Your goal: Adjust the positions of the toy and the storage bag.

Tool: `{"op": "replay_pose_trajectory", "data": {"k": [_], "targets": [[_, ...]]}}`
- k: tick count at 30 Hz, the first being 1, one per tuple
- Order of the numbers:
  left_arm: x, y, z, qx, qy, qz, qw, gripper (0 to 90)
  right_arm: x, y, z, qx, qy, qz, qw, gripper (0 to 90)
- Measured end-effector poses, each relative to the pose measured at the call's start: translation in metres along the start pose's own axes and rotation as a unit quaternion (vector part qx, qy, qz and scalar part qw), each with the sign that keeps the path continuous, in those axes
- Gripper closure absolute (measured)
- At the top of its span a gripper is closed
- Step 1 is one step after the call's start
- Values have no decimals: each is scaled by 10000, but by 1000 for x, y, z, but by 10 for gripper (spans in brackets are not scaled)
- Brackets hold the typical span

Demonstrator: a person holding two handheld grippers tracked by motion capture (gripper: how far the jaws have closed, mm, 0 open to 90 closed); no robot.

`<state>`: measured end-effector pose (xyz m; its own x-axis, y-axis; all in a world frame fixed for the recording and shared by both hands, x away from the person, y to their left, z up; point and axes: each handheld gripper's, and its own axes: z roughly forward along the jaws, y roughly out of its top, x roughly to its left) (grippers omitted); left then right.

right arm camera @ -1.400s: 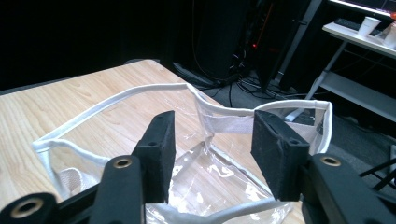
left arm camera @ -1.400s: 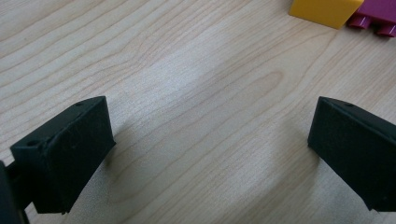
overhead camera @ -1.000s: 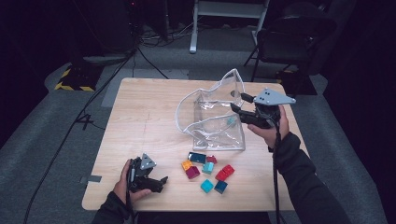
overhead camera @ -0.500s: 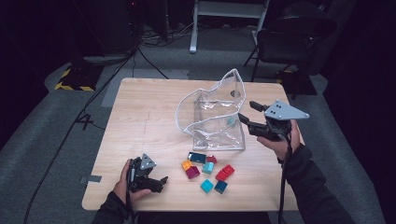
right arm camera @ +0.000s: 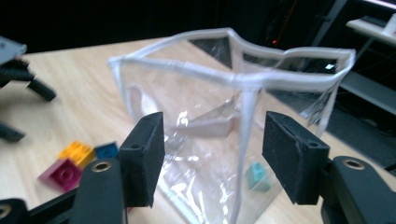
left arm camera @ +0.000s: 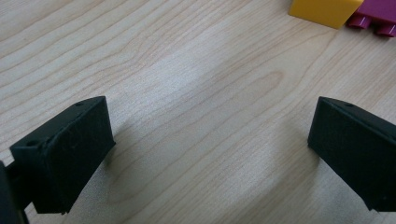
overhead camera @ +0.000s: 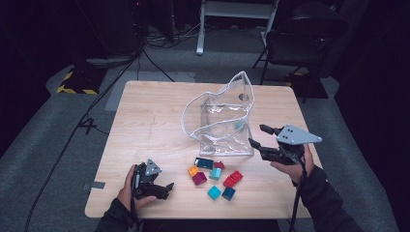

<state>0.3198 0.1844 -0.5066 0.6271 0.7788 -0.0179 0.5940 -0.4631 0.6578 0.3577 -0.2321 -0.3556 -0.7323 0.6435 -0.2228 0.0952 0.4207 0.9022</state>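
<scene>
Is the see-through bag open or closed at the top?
Open. The clear plastic bag stands upright with its white-edged mouth spread wide, and one light teal block lies inside at the bottom.

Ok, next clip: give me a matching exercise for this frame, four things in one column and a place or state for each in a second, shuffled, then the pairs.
Things:
1. clear bag
2. pale teal brick
3. left tongs
4. yellow brick

Places or states:
A. open, low over bare wood with nothing between the jaws
B. inside the bag
C. standing open-mouthed on the table
D. in the loose cluster in front of the bag, beside a magenta brick

Pairs: 1-C, 2-B, 3-A, 4-D
</scene>
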Motion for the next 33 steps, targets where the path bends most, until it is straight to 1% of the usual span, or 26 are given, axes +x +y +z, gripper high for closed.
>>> {"op": "replay_pose_trajectory", "data": {"k": [3, 5, 7, 12, 15, 16, 18, 20, 23, 24, 28, 33], "targets": [[0, 0, 0, -8, 8, -7, 10000, 2, 4, -10, 0, 98, 84, -33, 9999, 385], [0, 0, 0, -8, 8, -3, 10000, 3, 6, -17, -2, 136, 212, -28, 9997, 382], [0, 0, 0, -2, 0, -4, 10000, 2, 8, -22, -2, 186, 270, -43, 9995, 378], [0, 0, 0, 1, 5, 0, 10000, 3, 19, -42, 1, 414, 510, -102, 9978, 375], [0, 0, 0, 1, 5, 2, 10000, 2, 27, -56, 6, 602, 636, -174, 9960, 372], [0, 0, 0, -4, 15, -2, 10000, 2, 31, -65, 11, 745, 730, -187, 9944, 372], [0, 0, 0, 2, 16, 1, 10000, 2, 33, -68, 12, 795, 751, -209, 9938, 372], [0, 0, 0, -1, 6, 0, 10000, 2, 38, -79, 17, 924, 886, -190, 9916, 369], [0, 0, 0, 3, 15, 0, 10000, 3, 43, -90, 23, 1029, 1046, -224, 9889, 367], [0, 0, 0, 1, 10, -1, 10000, 2, 46, -94, 26, 1088, 1107, -255, 9875, 366], [0, 0, 0, 0, 5, 0, 10000, 2, 51, -106, 36, 1239, 1188, -304, 9847, 366], [0, 0, 0, 4, 15, 1, 10000, 2, 54, -118, 45, 1419, 1243, -222, 9818, 367]]}}
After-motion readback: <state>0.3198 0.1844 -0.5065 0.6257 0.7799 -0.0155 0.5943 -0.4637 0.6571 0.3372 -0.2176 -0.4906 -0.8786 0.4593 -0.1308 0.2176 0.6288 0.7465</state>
